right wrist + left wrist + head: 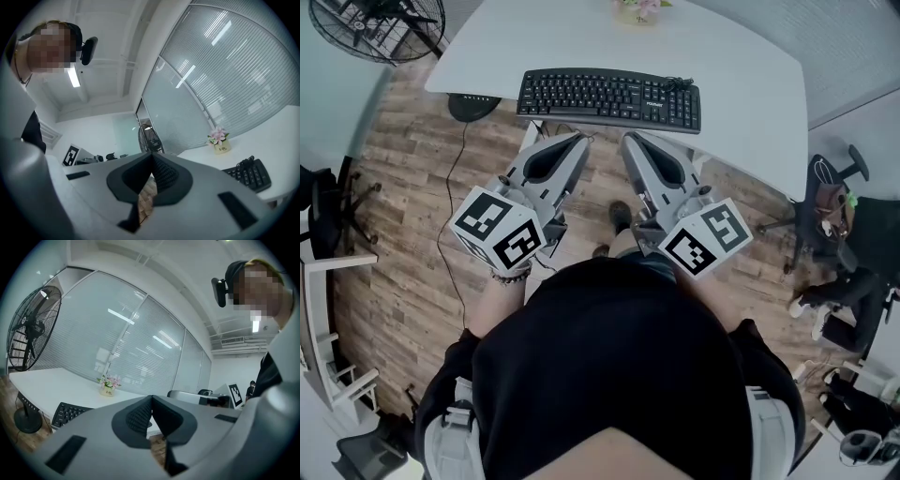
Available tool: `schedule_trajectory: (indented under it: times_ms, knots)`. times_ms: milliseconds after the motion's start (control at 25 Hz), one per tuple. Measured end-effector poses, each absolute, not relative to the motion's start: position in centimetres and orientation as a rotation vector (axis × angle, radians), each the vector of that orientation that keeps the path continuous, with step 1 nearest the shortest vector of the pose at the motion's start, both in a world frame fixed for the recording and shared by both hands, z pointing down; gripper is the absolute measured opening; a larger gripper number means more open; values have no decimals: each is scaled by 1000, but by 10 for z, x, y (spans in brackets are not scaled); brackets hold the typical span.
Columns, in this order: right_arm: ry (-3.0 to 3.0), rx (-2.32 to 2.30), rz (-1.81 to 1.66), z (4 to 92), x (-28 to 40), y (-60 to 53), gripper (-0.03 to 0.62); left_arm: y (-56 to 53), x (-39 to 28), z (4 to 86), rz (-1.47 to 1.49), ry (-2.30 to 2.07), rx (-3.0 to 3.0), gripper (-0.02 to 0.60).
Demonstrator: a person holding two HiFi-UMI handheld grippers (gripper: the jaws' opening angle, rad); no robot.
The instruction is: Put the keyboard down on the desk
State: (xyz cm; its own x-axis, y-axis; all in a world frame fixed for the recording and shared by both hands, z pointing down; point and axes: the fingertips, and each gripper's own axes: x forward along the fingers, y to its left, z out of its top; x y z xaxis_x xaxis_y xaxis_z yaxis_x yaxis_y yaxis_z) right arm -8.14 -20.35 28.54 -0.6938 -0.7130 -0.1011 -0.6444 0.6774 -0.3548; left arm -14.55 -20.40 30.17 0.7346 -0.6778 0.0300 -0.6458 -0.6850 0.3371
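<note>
Keyboard [609, 98]: black, flat on the white desk [750, 84]. It sits along the near edge about midway, with its long side parallel to that edge. Its cable [680, 84] is bunched at the far right corner of the keyboard. Nothing is holding it.

Left gripper [579, 141]: jaws fully closed, pads meeting, nothing between them. Its tip is just short of the desk's near edge, below the left half of the keyboard in the head view.

Right gripper [630, 141]: jaws likewise pressed together and empty. Its tip is just short of the near edge, under the right half of the keyboard. The two grippers lie side by side and near each other, both over the wooden floor [403, 206], marker cubes toward the person.

Small pot of pink flowers [639, 9]: at the desk's far edge, well apart from the keyboard.

Standing fan [389, 28]: on the floor off the desk's left end.
</note>
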Motion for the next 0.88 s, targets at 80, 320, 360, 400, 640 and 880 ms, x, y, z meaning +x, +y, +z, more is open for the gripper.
schedule_trajectory:
  times_ms: [80,320,360,400,640,880]
  knots:
    - [2664,-1092,-431,286,-82,-203,5,-204,-146,301,-143,-1030,2613,12]
    - [2664,-1095,-429,286,-80,-202,4,-204,-146,300,-150,-1037,2613,12]
    - [2664,-1096,-427,286,-80,-202,4,-203,-145,301,-149,-1036,2613,12]
    - [2663,-1097,-426,286,-79,-202,5,-203,-145,301,-148,-1035,2613,12]
    - [2659,-1110,-429,287,-76,-202,5,-204,-142,301,-144,-1021,2614,12]
    - [2658,-1112,-427,287,-75,-200,5,-203,-140,303,-144,-1010,2618,12]
